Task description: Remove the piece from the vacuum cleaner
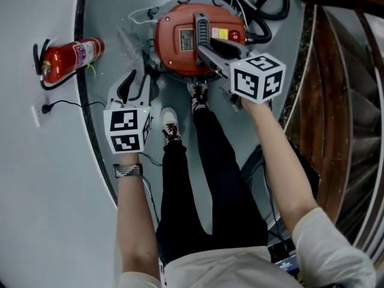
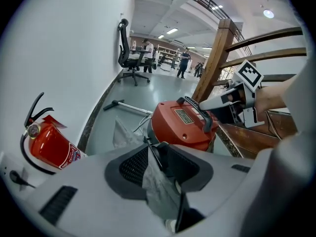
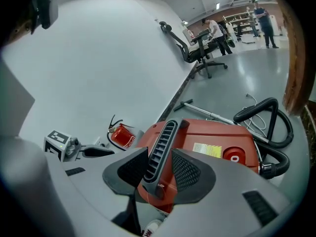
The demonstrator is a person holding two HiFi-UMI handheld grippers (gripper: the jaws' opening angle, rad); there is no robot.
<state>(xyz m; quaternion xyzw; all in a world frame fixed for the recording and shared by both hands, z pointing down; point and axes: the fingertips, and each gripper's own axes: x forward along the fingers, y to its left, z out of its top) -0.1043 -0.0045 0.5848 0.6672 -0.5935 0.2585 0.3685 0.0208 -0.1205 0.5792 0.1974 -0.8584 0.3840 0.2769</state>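
Step looks like letting go of piece. Left gripper [image 1: 135, 86] jaws spread, grey crumpled piece [image 2: 159, 184] loose between them, just beside red vacuum cleaner [image 1: 180, 41]. Right gripper [image 3: 160, 164] jaws straddle carry handle [image 3: 164, 139], not clamped. Next: back 2 grippers off, clear of piece.

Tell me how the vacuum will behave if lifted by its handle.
Vacuum probably heavy: a bulky drum body. Gripped at the handle, which crosses its top middle, it should hang fairly level. The hose seems plugged into its side, so it would likely drag and tug.
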